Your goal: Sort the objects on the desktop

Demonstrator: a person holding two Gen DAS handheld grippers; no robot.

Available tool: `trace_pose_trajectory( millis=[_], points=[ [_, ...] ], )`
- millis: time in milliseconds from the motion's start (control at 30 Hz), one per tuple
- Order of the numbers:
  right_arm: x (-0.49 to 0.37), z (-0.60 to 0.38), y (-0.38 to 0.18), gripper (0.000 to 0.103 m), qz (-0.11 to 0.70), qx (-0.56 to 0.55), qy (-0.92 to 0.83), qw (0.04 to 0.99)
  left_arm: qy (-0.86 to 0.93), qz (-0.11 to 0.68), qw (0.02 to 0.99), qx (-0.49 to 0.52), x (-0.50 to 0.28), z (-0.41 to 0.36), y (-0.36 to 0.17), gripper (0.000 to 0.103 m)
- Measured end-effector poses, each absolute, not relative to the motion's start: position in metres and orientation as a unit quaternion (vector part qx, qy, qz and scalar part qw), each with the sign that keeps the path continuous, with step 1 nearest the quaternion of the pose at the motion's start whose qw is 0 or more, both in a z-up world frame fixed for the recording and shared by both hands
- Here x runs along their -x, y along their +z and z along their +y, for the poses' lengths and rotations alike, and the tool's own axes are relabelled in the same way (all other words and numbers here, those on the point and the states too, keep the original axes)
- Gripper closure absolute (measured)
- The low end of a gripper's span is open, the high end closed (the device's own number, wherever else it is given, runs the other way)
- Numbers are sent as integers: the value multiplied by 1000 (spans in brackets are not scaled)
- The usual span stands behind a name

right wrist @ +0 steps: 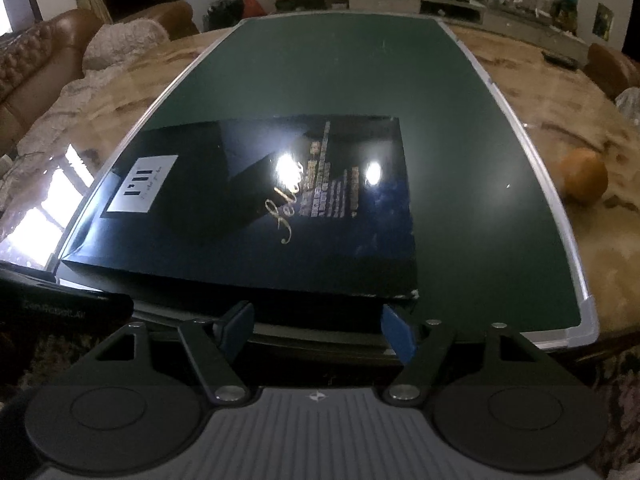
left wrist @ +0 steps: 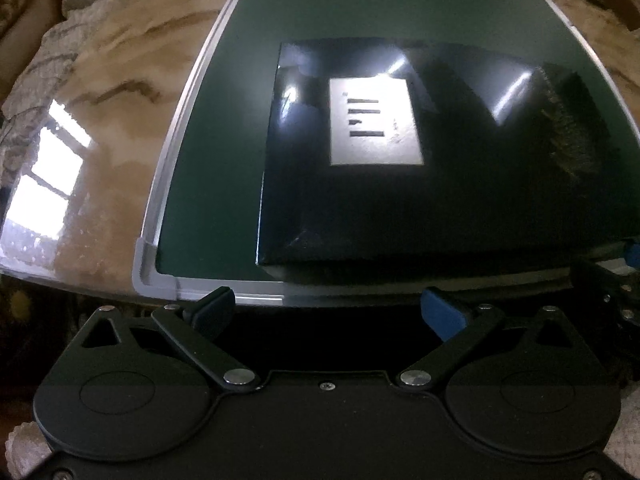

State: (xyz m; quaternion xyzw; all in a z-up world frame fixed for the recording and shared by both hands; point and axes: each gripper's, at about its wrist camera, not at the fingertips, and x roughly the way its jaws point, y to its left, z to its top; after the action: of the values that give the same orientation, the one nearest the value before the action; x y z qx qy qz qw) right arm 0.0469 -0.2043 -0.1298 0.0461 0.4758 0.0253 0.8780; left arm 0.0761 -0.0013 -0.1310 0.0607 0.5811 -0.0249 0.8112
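Approaching the near edge of a glossy black book (right wrist: 256, 208) looks like the step in hand; it lies flat on a green board (right wrist: 460, 128) atop a marble table (right wrist: 592, 248), an orange (right wrist: 584, 180) to the right; left gripper (left wrist: 326, 312) and right gripper (right wrist: 316, 328) both stand spread, nothing between their pads; next, one must slide onto that edge and pinch; gold script and a white barcode label (left wrist: 374, 122) show, unreadable.
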Motion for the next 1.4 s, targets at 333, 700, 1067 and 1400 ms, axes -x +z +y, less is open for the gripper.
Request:
trace_pose_trajectory(
  millis=[333, 700, 1067, 1400],
  points=[
    [-68, -201, -142, 29, 475, -51, 22, 878, -9, 577, 815, -43, -112, 3, -144, 2],
    [-102, -205, -142, 29, 466, -51, 11, 883, -10, 574, 818, -38, -137, 2, -145, 2],
    [-101, -202, -141, 29, 464, -50, 14, 884, 1, 569, 821, -46, -140, -1, -147, 2],
    [-63, -199, -114, 3, 453, -44, 5, 890, -9, 553, 832, -46, -88, 1, -108, 2]
  ],
)
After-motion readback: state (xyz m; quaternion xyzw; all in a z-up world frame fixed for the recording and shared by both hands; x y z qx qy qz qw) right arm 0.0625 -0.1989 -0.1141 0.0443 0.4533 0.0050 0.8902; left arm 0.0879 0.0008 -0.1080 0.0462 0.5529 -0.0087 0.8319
